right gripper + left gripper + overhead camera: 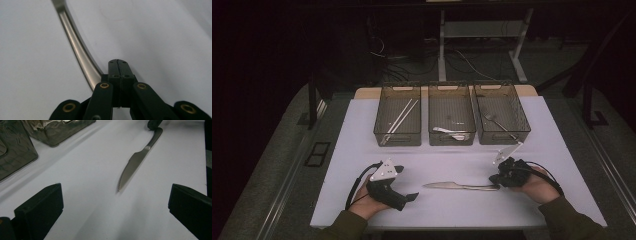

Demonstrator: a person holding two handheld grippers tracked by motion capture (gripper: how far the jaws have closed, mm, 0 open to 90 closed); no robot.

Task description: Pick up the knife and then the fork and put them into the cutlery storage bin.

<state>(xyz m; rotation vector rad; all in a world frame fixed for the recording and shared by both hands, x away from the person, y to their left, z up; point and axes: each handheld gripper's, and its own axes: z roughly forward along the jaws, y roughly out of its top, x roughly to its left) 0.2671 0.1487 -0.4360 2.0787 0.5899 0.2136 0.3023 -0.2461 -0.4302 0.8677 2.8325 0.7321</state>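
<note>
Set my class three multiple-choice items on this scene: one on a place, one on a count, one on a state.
1. Where does the knife lie? A in a bin; B on the table; C on the floor.
2. How many bins stand at the back? A two; B three; C five.
3. The left gripper is: A open; B shut on the knife; C shut on a spoon.
Key: B, it lies flat on the white top; B, three stand side by side; A, its jaws stand wide apart with nothing between them.
</note>
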